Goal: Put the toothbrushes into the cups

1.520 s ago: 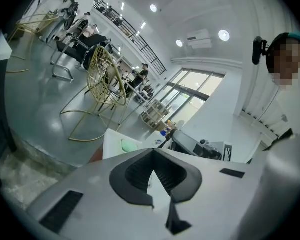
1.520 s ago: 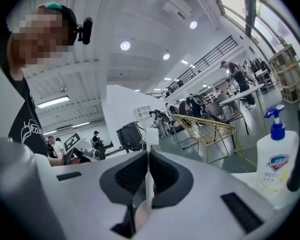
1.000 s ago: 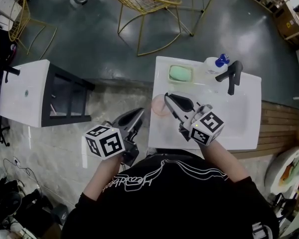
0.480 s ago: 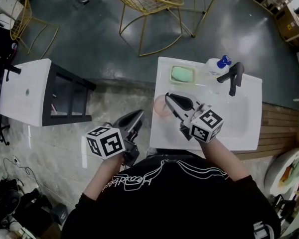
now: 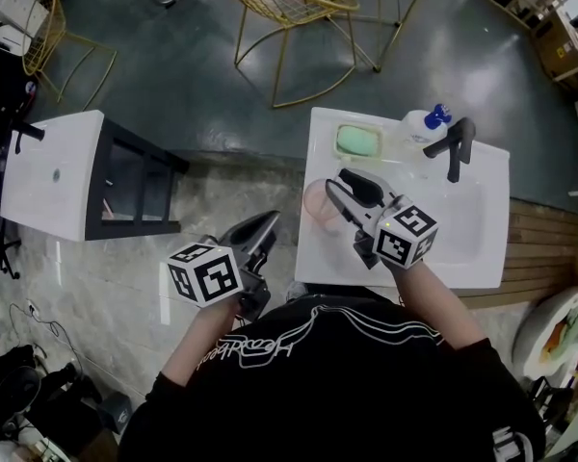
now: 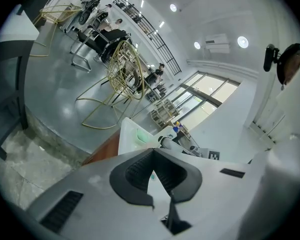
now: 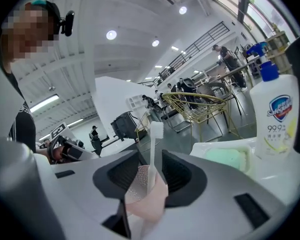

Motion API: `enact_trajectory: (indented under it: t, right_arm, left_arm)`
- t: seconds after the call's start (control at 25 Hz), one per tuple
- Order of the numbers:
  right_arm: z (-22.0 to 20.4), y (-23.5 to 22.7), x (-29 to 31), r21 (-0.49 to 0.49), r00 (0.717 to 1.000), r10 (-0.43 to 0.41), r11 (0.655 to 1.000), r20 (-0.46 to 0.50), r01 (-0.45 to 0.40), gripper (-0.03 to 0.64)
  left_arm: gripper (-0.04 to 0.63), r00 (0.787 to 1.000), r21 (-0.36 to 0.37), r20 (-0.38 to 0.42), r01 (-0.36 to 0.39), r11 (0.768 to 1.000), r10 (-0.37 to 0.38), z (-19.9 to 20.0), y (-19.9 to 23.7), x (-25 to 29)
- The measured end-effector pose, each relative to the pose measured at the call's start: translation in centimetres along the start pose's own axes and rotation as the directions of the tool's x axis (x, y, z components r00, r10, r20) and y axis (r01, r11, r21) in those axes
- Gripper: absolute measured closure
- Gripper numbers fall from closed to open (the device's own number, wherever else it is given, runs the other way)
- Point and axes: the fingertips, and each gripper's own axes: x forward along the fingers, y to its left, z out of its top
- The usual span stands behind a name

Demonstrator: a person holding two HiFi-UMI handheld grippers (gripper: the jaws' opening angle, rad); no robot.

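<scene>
A pink cup (image 5: 318, 203) stands on the left rim of the white sink counter (image 5: 318, 258). In the right gripper view a white toothbrush (image 7: 154, 151) stands upright in that cup (image 7: 149, 196), head up. My right gripper (image 5: 335, 184) hovers right over the cup; its jaws are opening, with the brush handle between the pads (image 7: 176, 171) and untouched by them. My left gripper (image 5: 263, 223) hangs over the floor to the left of the counter, shut and empty (image 6: 152, 156). No second cup or brush shows.
At the back of the counter sit a green soap in a dish (image 5: 358, 141), a hand-wash bottle (image 5: 419, 123) and a black tap (image 5: 453, 144) over the basin (image 5: 462, 219). A white cabinet (image 5: 48, 176) stands at left, yellow wire chairs (image 5: 289, 3) behind.
The right gripper's jaws have parted and let go of the toothbrush, which now stands in the pink cup. The left gripper has stayed where it was.
</scene>
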Motion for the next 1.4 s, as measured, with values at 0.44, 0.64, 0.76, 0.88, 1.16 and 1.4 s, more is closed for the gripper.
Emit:
enact_trajectory:
  t: [0.44,0.64,0.76,0.88,1.16,1.4]
  right_arm:
    - [2.5,-0.7,-5.7,0.068,0.976,-0.176,0.983,0.131,0.168,0.409]
    - [4.5,1.7,-9.4,0.011,0.962,-0.196,0.980,0.189,0.197,0.410]
    - [5.4,4.6,-11.3,-0.029,0.958,-0.177,0.982,0.224,0.188,0.411]
    - [6.0,8.1,-12.9,-0.069,0.958,-0.144,0.984,0.249,0.166,0.449]
    - [5.9,15.4,-15.4,-0.129,0.962,-0.052,0.988,0.269,0.089,0.564]
    - [5.2,19.1,-16.2,-0.100,0.970,0.011,0.995,0.243,0.014,0.581]
  left_arm:
    - [0.589,0.999,0.046,0.021,0.041,0.998,-0.042,0.3,-2.1,-3.6]
    - [0.589,0.997,0.178,-0.001,0.076,0.981,-0.078,-0.1,-5.0,-3.8]
    - [0.589,0.991,0.226,-0.007,0.133,0.965,-0.135,-0.3,-7.4,-4.4]
    - [0.589,0.985,0.277,-0.013,0.171,0.946,-0.174,-0.5,-9.7,-5.4]
    - [0.589,0.959,0.357,0.001,0.264,0.896,-0.283,-0.4,-14.9,-8.4]
    - [0.589,0.950,0.421,0.010,0.278,0.863,-0.311,-1.0,-16.9,-10.3]
